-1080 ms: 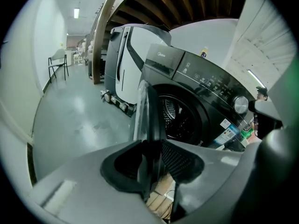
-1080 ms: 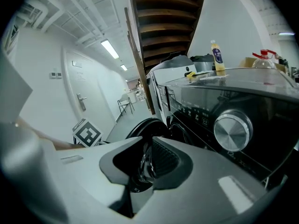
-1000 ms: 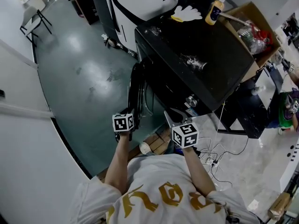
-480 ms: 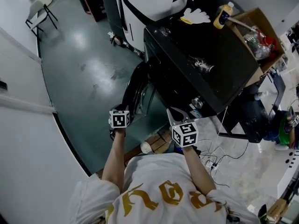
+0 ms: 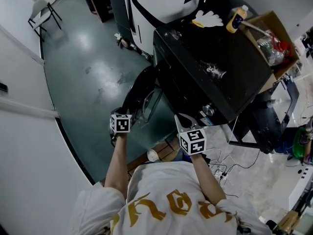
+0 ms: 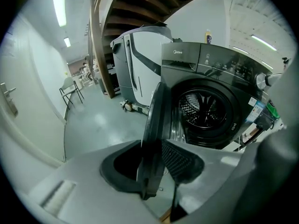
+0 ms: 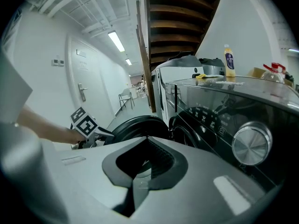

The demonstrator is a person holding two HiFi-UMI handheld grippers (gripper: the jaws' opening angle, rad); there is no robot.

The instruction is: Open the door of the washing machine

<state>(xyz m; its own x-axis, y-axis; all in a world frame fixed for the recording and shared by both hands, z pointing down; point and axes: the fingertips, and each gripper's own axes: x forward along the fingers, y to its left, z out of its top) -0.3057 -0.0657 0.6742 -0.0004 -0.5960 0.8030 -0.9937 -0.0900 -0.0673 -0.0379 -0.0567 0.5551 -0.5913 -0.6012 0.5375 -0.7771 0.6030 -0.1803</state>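
- Bare floor (image 5: pixel 83 67) lies left of the left claw, giving wide room for the swing, with a chair (image 5: pixel 41 14) far off.
- Left claw (image 6: pixel 153 168) clenched on the free edge of the door (image 6: pixel 156 120), with the rim upright between the jaws and its long axis running top to bottom.
- Door seen almost edge-on straight ahead of that claw, well clear of the washing machine (image 6: pixel 212 62); hinge side farthest from the jaws, free edge in them.
- White appliance (image 6: pixel 138 55) stands beyond the hinge side, ahead and slightly left. Probably the only thing that could cap a full swing.
- Drum opening (image 6: pixel 205 107) ahead and right of the left claw, uncovered.
- Right claw (image 7: pixel 134 180) clenched on nothing, parked just short of the control panel, with the big knob (image 7: pixel 251 143) to its right.
- Left claw clearly the nearer one. Any travel left looks like a leftward arc away from the machine's front; task largely done.
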